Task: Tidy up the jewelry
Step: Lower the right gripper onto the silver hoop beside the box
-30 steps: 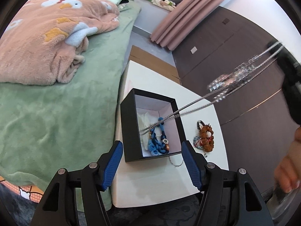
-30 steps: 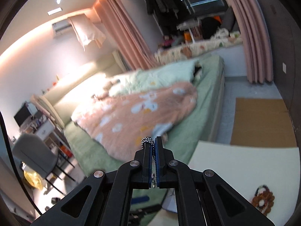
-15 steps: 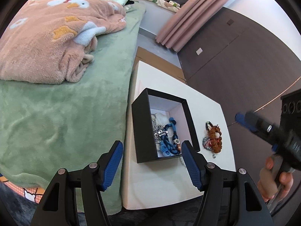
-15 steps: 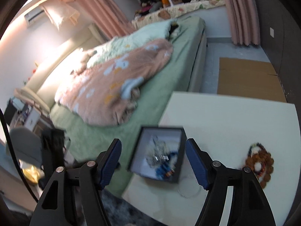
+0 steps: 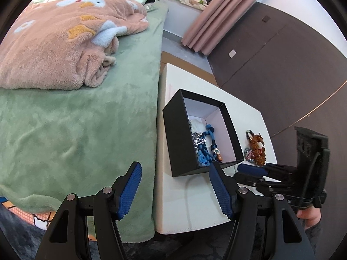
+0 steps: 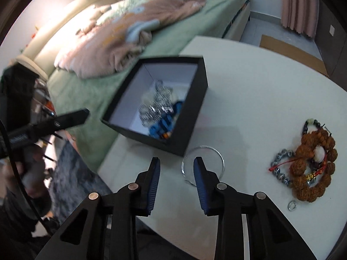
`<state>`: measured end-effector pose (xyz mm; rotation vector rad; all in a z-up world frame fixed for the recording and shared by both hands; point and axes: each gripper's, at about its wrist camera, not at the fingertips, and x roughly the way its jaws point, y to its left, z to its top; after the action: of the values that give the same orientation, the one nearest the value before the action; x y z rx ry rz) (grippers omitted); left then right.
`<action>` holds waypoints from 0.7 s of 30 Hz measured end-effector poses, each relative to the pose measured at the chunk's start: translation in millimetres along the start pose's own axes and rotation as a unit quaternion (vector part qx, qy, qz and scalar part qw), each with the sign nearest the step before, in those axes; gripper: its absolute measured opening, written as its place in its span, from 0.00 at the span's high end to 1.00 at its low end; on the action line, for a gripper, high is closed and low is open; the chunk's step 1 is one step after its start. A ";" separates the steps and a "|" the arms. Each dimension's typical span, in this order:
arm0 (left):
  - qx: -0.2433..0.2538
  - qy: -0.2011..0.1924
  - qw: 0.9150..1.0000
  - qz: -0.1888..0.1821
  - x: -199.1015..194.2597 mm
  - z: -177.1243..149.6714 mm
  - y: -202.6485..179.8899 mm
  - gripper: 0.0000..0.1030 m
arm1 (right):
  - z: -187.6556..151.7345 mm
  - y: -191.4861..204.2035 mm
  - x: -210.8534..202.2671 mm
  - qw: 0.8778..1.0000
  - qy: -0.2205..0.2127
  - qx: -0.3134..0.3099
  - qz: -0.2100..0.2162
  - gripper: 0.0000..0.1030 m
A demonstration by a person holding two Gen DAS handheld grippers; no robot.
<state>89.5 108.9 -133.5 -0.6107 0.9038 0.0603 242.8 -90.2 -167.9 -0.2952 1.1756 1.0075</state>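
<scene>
- Black box [image 6: 190,117] on white table [image 6: 249,99], beside green bed [image 5: 76,119]; silver and blue jewelry inside.
- Left gripper [image 5: 175,186] open, empty.
- Right gripper [image 6: 176,173] closing, empty, over thin bangle [image 6: 202,162].
- Small ring [image 6: 292,205] near brown bead bracelets [image 6: 312,169]: right view only.

claw: right gripper [image 6: 176,169] closing, nothing between pads
ahead: black box [image 6: 196,106]
right pad: over thin ring [image 6: 219,155]
far right: bead bracelets [image 6: 312,166]

Black box [image 5: 180,145], white inside, holds a blue cord necklace [image 5: 206,149] and silver chain [image 6: 159,104]. Worktop [image 6: 249,99] white. Brown bead bracelet [image 6: 312,166] with red thread, grey beads. Bed [image 5: 76,134] green; blanket [image 5: 56,49] pink with blue, orange, white patches. Curtain [image 5: 208,23] dusty pink. Tool pads [image 5: 130,192] blue, arms black.
</scene>
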 end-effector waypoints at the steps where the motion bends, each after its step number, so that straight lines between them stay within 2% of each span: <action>1: 0.001 0.002 1.000 -0.001 1.3 -0.8 -0.5 0.36 | -1.3 0.5 2.4 1.000 0.004 -0.002 -0.003 0.68; 4: 0.005 0.011 1.000 -0.010 7.5 -2.8 -4.2 0.36 | -6.5 1.6 12.3 1.000 0.020 -0.011 -0.018 0.68; 9: 0.018 0.013 1.000 -0.019 7.9 -3.9 -11.1 0.36 | -12.5 3.8 18.4 0.998 0.038 -0.021 -0.051 0.83; 14: 0.016 0.007 1.000 -0.021 0.0 -2.8 -7.1 0.36 | -16.8 2.8 14.5 0.997 0.046 -0.020 -0.059 0.94; 21: 0.011 0.000 1.000 -0.019 -8.7 -1.2 0.8 0.36 | -12.2 -7.6 10.9 0.998 0.031 0.018 -0.045 0.97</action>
<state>82.9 110.6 -128.0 -0.6079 0.8911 0.0154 241.5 -97.1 -184.4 -0.3510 1.2250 0.9026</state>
